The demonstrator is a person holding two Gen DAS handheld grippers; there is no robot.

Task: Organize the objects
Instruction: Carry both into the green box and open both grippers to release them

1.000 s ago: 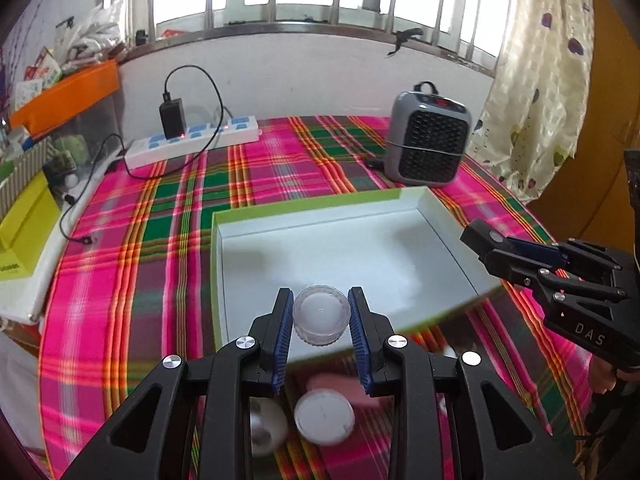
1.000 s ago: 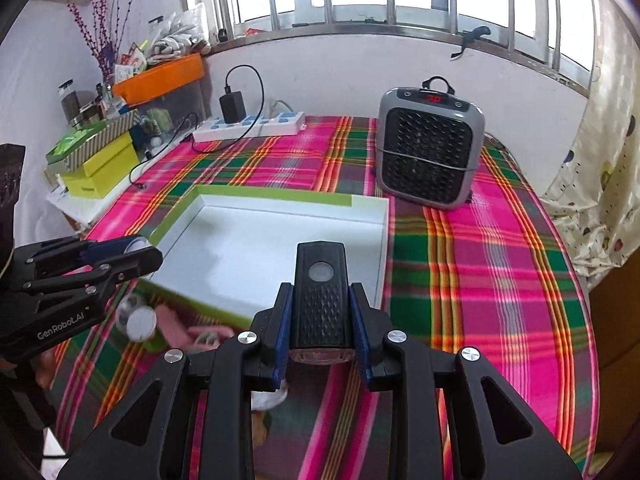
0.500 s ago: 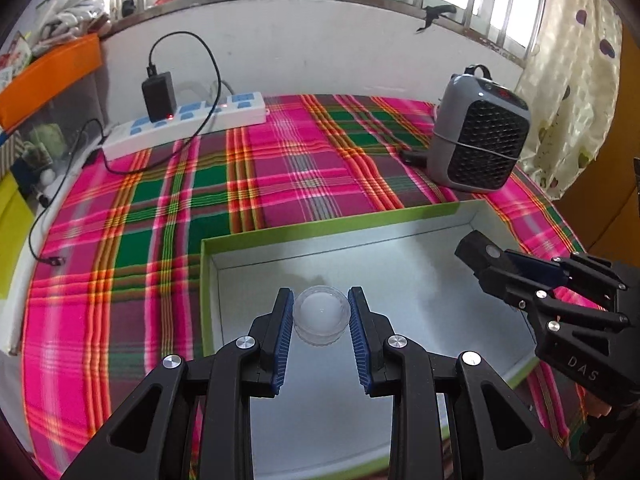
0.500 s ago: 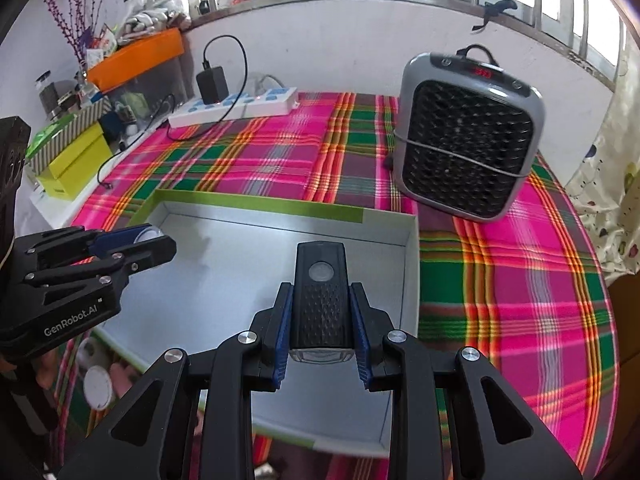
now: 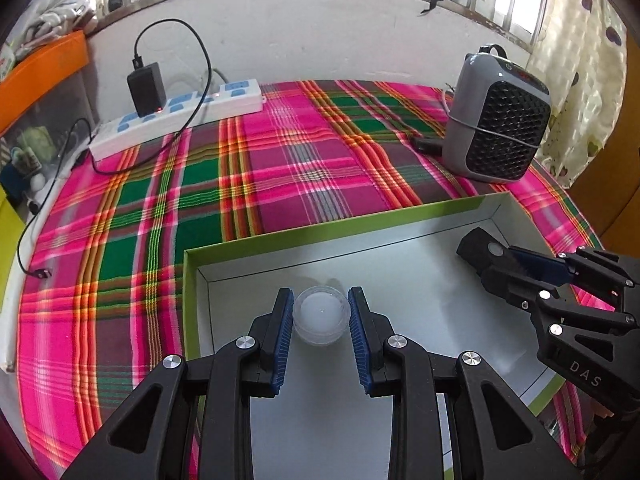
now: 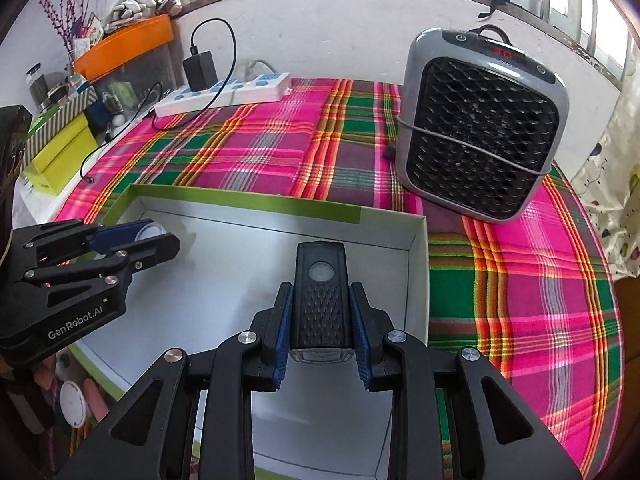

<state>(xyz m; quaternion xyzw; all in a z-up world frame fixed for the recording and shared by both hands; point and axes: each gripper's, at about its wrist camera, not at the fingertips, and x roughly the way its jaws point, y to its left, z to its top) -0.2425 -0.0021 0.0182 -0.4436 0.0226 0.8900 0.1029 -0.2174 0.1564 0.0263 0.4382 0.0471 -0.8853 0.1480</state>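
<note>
Since a second ago: both grippers are coming down and forward over the box, so the tray floor is filling way more of each view now, and the loose bits on the cloth are slipping mostly out of sight
Left gripper (image 5: 321, 322): pinching a small round clear container (image 5: 320, 314) between its blue pads, hanging over the near-left part of the box floor
Right gripper (image 6: 320, 322): clamping a black bike light (image 6: 321, 300) by its sides, button facing up, nose sticking out past the fingertips
Box (image 5: 190, 280): shallow green-rimmed box with a white inside, sitting on the plaid tablecloth (image 5: 280, 168)
Contact: can't really tell if either thing is touching the floor of the box yet
Background: grey space heater (image 6: 480, 128) standing just past the box's far right corner, white power strip (image 5: 176, 118) with a black charger plugged in by the wall
Leftovers: a white round lid (image 6: 73, 404) is lying on the cloth outside the box's near-left edge
</note>
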